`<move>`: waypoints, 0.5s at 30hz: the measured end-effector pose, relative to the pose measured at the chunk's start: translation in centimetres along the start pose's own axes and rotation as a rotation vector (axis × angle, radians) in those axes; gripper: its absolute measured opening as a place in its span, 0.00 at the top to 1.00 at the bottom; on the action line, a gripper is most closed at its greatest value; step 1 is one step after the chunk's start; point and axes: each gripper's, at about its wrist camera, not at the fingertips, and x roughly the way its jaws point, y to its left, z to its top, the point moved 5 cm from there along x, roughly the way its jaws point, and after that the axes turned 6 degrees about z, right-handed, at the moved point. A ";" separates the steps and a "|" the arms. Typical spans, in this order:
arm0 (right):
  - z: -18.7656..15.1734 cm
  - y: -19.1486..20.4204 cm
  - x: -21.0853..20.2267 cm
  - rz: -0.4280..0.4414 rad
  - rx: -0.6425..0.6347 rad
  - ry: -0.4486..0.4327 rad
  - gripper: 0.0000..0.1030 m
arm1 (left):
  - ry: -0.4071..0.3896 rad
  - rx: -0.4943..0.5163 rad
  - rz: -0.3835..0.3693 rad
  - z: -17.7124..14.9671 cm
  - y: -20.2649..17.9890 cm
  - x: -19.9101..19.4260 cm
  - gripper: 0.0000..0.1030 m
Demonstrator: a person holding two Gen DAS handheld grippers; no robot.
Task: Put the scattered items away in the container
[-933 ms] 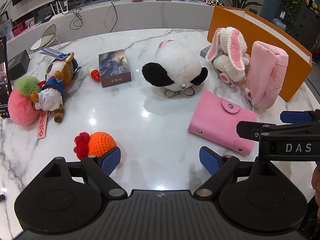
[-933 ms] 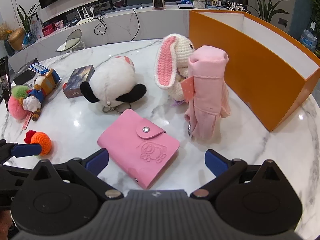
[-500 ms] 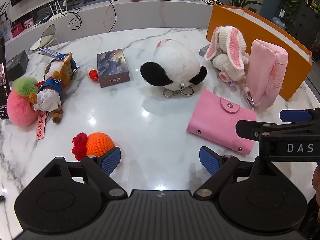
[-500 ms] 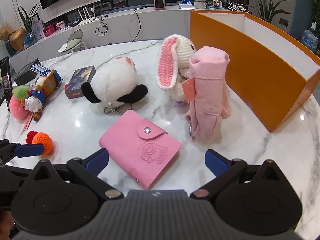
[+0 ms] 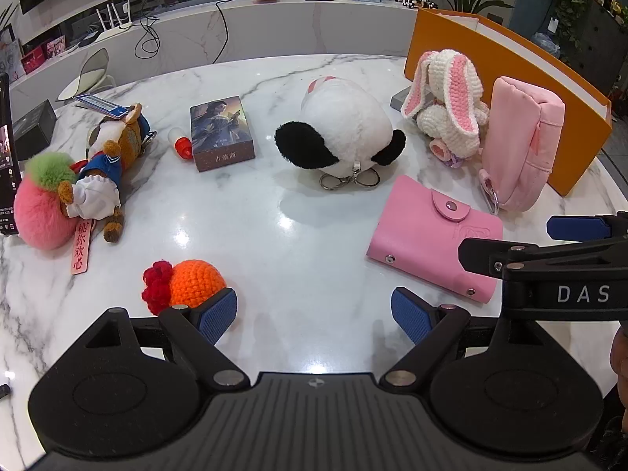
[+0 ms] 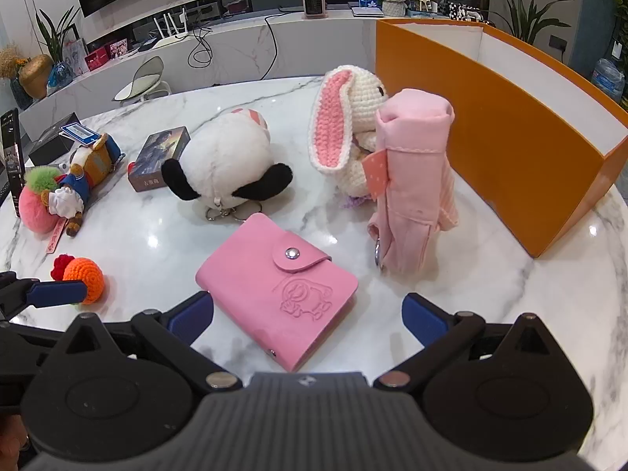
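Left wrist view
Left gripper (image 5: 314, 312): jaws are being held apart, nothing between them, above bare marble table (image 5: 243, 212).
Crochet ball (image 5: 192, 284): is being seen just beside the left finger.
Right gripper (image 5: 549, 239): is being seen at the right edge.

Right wrist view
Right gripper (image 6: 308, 320): jaws are being kept spread, empty.
Pink card wallet (image 6: 276, 288): is lying between the fingers' line, on the table.
Orange container (image 6: 510, 149): is standing at the right, behind the pink pouch (image 6: 412, 180).

Left gripper (image 5: 314, 312): jaws spread wide, nothing between the blue pads (image 5: 218, 315), held low, near edge of scene. Right gripper (image 6: 307, 318): jaws likewise wide apart, empty, just right of the left one; its finger (image 5: 577, 227) shows in left-wrist view.
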 end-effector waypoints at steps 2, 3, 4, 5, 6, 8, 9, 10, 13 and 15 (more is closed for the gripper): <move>0.0 0.0 0.0 0.000 0.001 0.001 0.00 | 0.001 0.000 0.000 0.0 0.0 0.0 0.01; 0.0 0.0 0.0 0.000 0.001 0.001 0.00 | 0.001 0.000 0.000 0.0 0.0 0.0 0.01; 0.0 -0.1 0.1 0.001 0.001 0.002 0.00 | 0.001 0.000 0.000 0.0 0.0 0.0 0.01; 0.0 -0.1 0.1 0.001 0.001 0.002 0.00 | 0.001 0.000 0.001 0.0 0.0 0.0 0.01; 0.0 -0.1 0.1 0.001 0.001 0.002 0.00 | 0.002 0.000 0.001 0.0 -0.1 0.0 0.01; 0.0 -0.1 0.1 0.001 0.001 0.002 0.00 | 0.002 0.001 0.002 0.0 -0.1 0.1 0.01; 0.0 -0.1 0.1 0.002 0.001 0.002 0.00 | 0.002 0.001 0.002 0.0 -0.1 0.1 0.01; 0.0 -0.1 0.0 0.002 0.002 0.002 0.00 | 0.002 0.001 0.002 0.0 -0.1 0.1 0.01; 0.0 -0.1 0.0 0.002 0.002 0.002 0.00 | 0.003 0.001 0.002 0.0 -0.1 0.1 0.01; 0.0 -0.1 0.0 0.002 0.001 0.003 0.00 | 0.003 0.002 0.003 -0.1 -0.2 0.1 0.01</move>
